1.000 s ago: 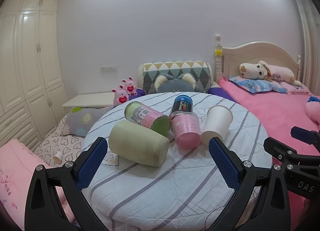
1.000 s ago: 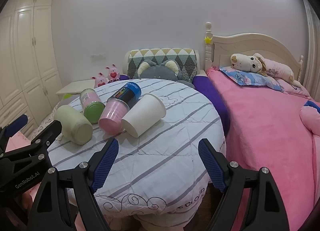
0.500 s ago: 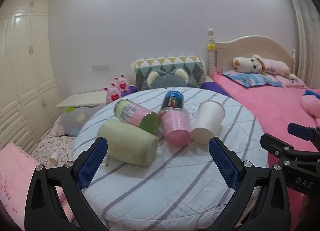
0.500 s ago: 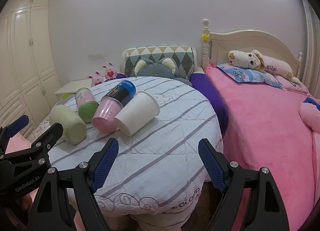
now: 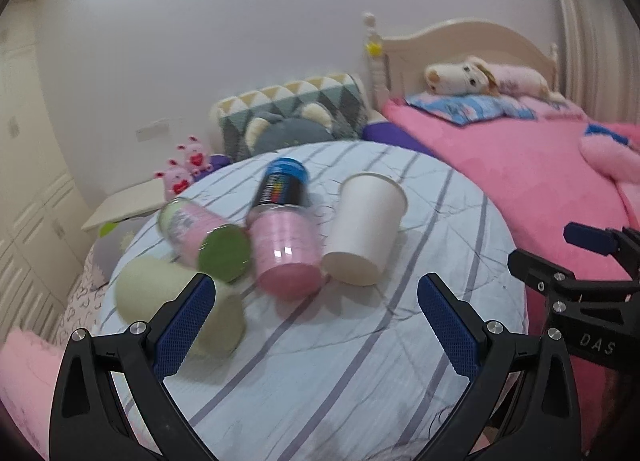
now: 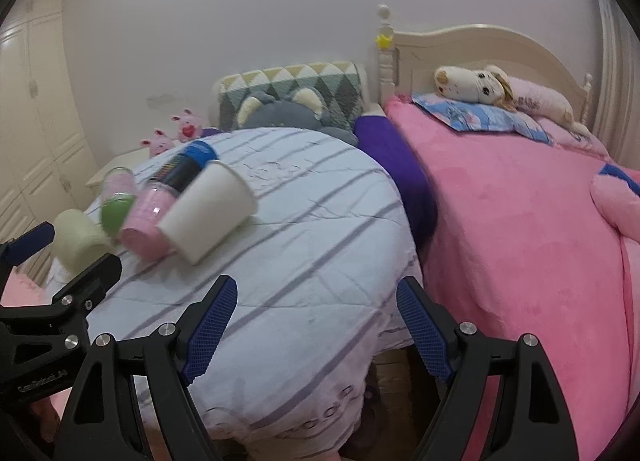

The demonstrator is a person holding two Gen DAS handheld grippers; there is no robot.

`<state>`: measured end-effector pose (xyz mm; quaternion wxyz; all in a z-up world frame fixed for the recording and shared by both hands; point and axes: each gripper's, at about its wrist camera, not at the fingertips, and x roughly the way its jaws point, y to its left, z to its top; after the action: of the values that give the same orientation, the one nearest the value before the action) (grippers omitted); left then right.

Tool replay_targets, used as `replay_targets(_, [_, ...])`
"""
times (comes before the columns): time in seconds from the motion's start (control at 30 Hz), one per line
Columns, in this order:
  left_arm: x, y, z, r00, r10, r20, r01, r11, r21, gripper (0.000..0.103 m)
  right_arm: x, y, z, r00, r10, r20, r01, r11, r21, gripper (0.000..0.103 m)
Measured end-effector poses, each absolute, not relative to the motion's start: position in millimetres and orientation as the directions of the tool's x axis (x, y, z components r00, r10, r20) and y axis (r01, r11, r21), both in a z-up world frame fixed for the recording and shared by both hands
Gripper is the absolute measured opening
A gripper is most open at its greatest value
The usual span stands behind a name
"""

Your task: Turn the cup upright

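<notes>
With both the left tool [image 5: 310, 315] and right tool [image 6: 312, 321] gaping open and holding nothing, the white cup [image 5: 366, 229] is lying on the tabletop [image 5: 360, 361] touching the pink cup [image 5: 286, 251], risking a nudge that rolls its neighbours.

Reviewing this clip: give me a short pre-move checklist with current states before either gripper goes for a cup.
1. Left gripper open, holding nothing: ok.
2. Right gripper open, holding nothing: ok.
3. White paper cup upright: not ok, lying on its side.
4. Pink cup upright: not ok, on its side, beside the white one.
5. Path to white paper cup unobstructed over the striped tablecloth: ok.
6. Sharp view: not ok, both views motion-blurred.
</notes>
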<state>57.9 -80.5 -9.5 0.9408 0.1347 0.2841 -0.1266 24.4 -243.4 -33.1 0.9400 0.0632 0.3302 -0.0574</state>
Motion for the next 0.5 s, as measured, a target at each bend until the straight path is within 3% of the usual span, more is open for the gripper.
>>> replay_targets(0.5, [128, -142, -20, 0.685, -0.167, -0.709, 0.474, 0.841, 0.261, 0.102, 69, -289, -58, 0.704, -0.084, -0.705, 0.239, 0.963, 0.125, 0.083])
